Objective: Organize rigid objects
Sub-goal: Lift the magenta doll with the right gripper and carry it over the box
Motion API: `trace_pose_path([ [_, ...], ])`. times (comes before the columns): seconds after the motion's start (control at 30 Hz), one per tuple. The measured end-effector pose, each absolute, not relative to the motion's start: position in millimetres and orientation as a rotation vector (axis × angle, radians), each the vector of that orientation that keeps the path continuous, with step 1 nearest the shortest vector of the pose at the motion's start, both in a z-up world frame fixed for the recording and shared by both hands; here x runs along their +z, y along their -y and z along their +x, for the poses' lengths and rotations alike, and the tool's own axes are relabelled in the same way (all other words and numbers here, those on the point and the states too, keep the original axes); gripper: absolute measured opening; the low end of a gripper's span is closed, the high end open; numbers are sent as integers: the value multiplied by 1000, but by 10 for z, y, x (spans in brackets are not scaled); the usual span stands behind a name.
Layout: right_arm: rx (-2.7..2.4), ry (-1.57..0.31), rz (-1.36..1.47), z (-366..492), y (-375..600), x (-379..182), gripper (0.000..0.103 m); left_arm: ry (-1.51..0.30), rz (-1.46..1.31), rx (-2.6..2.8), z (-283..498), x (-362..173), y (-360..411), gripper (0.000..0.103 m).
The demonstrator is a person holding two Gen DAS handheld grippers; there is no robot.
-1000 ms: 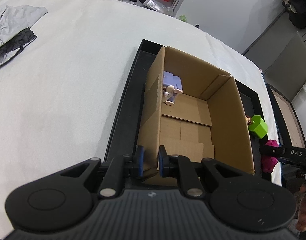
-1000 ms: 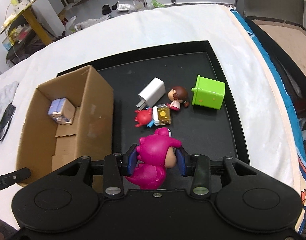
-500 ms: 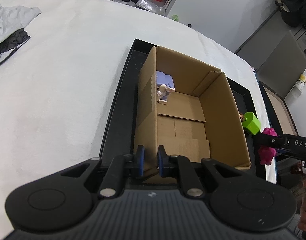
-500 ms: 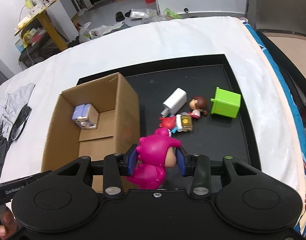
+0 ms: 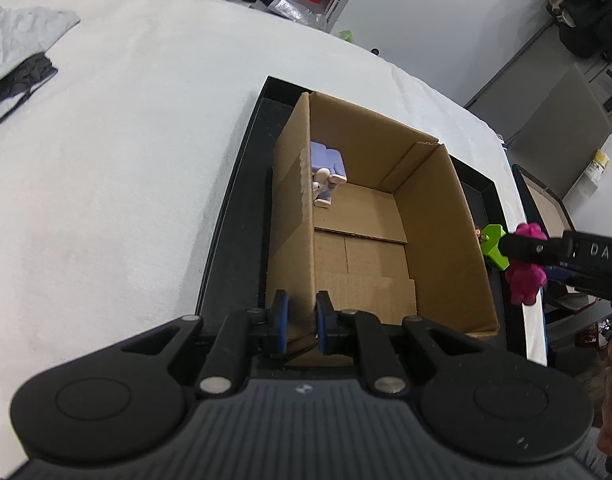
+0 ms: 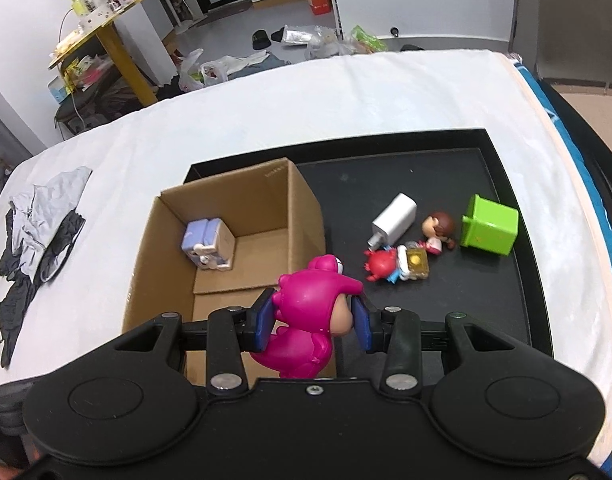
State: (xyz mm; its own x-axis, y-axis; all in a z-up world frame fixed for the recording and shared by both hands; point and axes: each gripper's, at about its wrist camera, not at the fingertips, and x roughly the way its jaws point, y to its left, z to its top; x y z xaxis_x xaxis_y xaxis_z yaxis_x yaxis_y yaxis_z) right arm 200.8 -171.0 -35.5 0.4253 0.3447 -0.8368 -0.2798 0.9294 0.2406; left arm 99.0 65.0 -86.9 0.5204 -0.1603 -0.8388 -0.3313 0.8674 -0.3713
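Left wrist view: the left gripper [image 5: 300, 322] is seen clamped on the near left wall of the open brown cardboard box [image 5: 434, 216], one blue pad on each side of the wall. The box stands in the shallow black rectangular tray [image 5: 236, 216], which rests on the white cloth-covered surface [image 5: 118, 168]. A small lilac-and-white figurine [image 5: 327, 170] lies inside the box against its left wall, toward the far end. Beyond the right wall, the right gripper [image 5: 524, 258] is seen holding the magenta plastic toy figure [image 5: 526, 278], beside a lime-green plastic cube [image 5: 493, 246]. Right wrist view: the right gripper [image 6: 314, 320] is shown grasping the magenta figure [image 6: 310, 320] between its blue pads, above the right wall of the box [image 6: 262, 200]. On the tray floor [image 6: 446, 300], to the right of the box, a white charger block [image 6: 395, 220], a brown-haired doll figure [image 6: 437, 229], a red toy with a yellow-fronted case [image 6: 398, 264] and the green cube [image 6: 491, 230] are grouped. Grey and black garments [image 6: 38, 232] lie on the cloth at left.
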Motion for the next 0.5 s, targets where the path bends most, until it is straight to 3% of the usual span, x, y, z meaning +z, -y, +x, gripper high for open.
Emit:
trace_pose_path([
  [0.5,433,-1048,-1,2103,1204,-351,40,-1019,-578,166,981,-898,-759,15],
])
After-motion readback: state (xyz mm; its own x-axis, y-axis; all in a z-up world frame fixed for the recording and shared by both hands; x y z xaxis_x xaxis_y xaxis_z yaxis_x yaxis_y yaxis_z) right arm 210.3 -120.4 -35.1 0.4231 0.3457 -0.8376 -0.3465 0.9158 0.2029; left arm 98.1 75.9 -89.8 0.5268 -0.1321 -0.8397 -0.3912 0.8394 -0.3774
